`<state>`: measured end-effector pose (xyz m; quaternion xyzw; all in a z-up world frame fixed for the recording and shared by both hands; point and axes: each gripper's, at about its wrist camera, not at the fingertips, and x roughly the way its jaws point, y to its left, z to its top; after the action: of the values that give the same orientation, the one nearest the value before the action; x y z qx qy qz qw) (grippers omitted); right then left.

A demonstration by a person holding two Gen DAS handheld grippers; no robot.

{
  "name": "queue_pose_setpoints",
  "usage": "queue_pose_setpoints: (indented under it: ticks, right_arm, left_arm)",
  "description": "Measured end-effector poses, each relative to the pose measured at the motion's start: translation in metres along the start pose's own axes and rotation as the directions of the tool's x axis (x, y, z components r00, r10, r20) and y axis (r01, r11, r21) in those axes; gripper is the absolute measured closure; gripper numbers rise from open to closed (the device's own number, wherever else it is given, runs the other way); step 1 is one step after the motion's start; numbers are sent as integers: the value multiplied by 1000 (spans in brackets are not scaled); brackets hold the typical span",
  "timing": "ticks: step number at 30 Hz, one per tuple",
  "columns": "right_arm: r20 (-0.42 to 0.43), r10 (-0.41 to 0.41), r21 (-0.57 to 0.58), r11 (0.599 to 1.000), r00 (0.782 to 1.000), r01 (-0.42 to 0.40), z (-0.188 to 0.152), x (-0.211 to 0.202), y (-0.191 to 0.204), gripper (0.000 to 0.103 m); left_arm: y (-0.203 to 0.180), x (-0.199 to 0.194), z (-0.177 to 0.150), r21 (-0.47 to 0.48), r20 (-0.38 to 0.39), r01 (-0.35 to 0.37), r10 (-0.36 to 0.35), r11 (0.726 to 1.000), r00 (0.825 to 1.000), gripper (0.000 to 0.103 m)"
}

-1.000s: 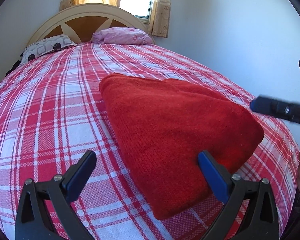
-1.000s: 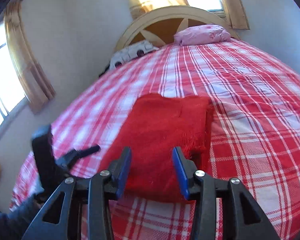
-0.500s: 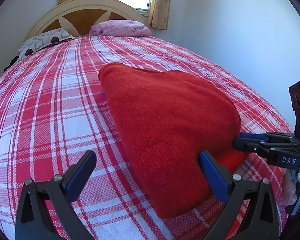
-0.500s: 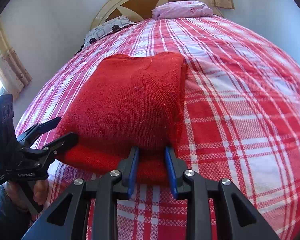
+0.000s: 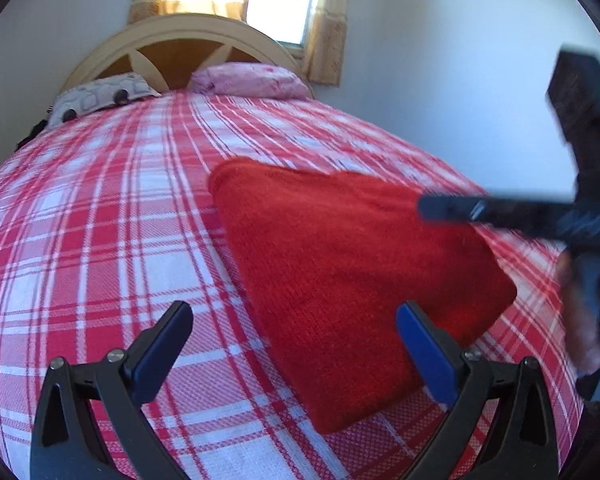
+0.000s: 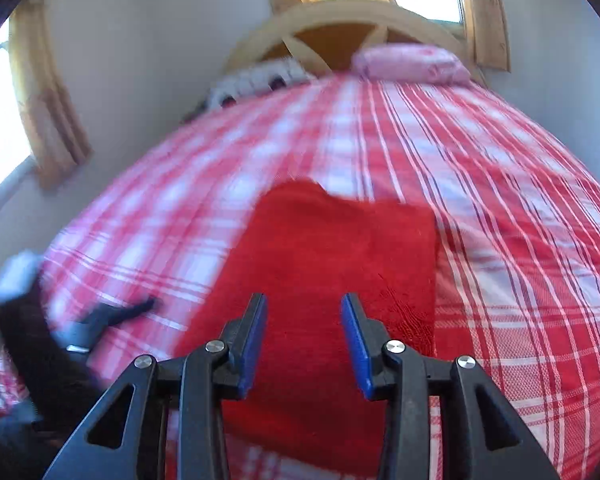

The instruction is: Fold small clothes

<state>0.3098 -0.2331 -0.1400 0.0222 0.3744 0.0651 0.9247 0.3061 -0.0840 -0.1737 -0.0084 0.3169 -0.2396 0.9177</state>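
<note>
Fingers of the left gripper (image 5: 294,344) gape wide and those of the right gripper (image 6: 304,342) stand parted, both empty above the red knit garment (image 5: 352,264), which lies folded on the bed (image 5: 100,240), seemingly finished, its underlayers hidden and motion-blurred.

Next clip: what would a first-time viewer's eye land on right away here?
The folded red knit garment lying on the red-and-white plaid bedspread dominates both views. The open left gripper frames its near corner, while the open right gripper hovers over its near edge. At the head of the bed, a pink pillow rests against the arched headboard.
</note>
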Motion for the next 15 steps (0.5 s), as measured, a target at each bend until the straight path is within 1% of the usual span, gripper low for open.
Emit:
queue_pose_setpoints:
  ticks: [1,3,5,7,10,11,13,14,15]
  right_arm:
    - [-26,-26,7,1000,999,27,-3,10,-4,63]
    - [-67,-36,26,999,997,38,-11,25,-14,64]
    - [-48,-60,-22,998,997,59,-19,28,-14,64]
    - [-31,-59,-25,998,998,58,-24,27,-15,64]
    - [-6,-49,-15,999,999,49,-27,28,-19,63]
    - [2,-43,-11,999,999,43,-27,27,-21,63]
    - [9,-23,9,1000,1000,23,-28,27,-25,63]
    - [10,-13,16,1000,1000,13,-28,26,-26,63]
    - [13,-3,24,1000,1000,3,-29,26,-29,63]
  left_arm:
    - [3,-4,1,-17,23,1,-1,1000,1000,0]
    - [10,-8,5,-61,51,-13,16,998,999,0]
    - [15,-5,13,-85,59,-16,21,996,998,0]
    - [13,3,27,-90,37,-34,37,995,999,0]
    - [1,25,49,1,1,-119,119,993,993,0]
    - [-2,38,54,42,-30,-155,156,987,987,0]
    - [-2,63,55,90,-81,-228,235,970,969,0]
    - [0,76,50,105,-121,-241,253,965,960,0]
    - [4,82,45,88,-133,-220,230,972,964,0]
